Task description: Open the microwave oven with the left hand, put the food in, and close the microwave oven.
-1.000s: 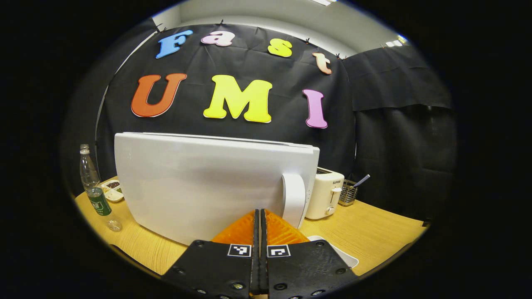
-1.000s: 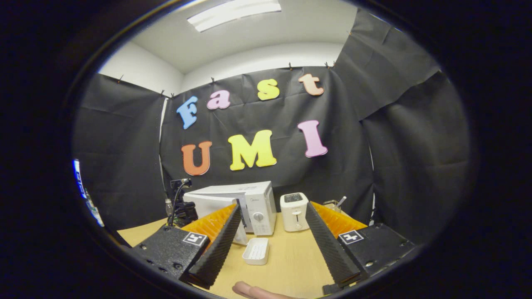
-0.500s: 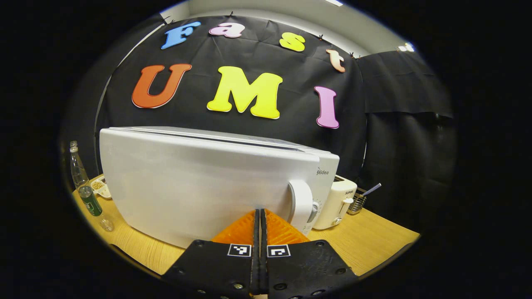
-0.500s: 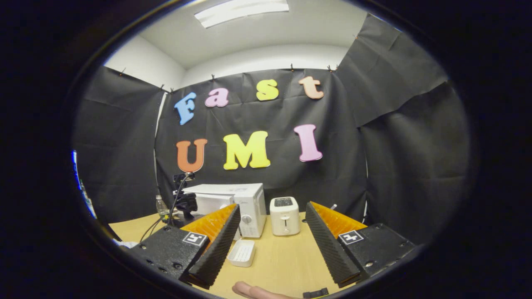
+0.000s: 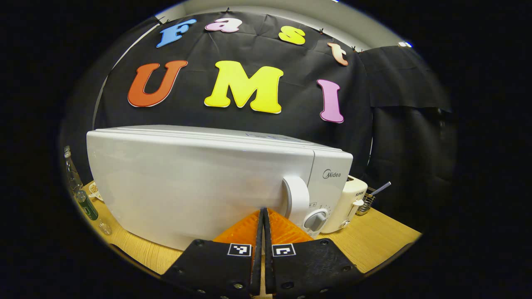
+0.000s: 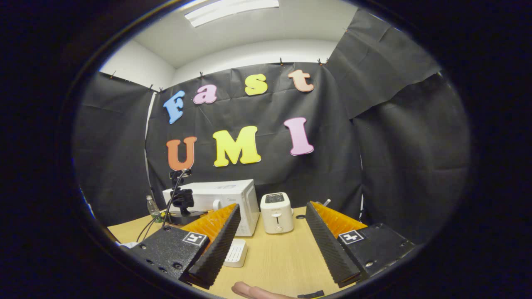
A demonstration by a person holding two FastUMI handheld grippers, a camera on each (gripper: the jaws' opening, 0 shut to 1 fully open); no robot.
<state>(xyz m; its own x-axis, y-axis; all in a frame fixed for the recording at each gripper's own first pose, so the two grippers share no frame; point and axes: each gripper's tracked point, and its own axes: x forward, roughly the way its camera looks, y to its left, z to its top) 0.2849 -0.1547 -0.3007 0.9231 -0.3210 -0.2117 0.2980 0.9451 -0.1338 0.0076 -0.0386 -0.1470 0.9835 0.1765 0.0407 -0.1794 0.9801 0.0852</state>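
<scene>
Pressing left tool (image 5: 263, 214), closed, against microwave door (image 5: 195, 187) | handle (image 5: 296, 200) just right | our right tool (image 6: 270, 224) open, well back.

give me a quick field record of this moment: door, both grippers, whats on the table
microwave door: looks shut, flush with control panel
left gripper: fingers together, tips at the door beside its handle
right gripper: open, holding nothing, above the table
toaster: right of microwave
white tray: on the table in front of microwave
bottle: left of microwave
</scene>
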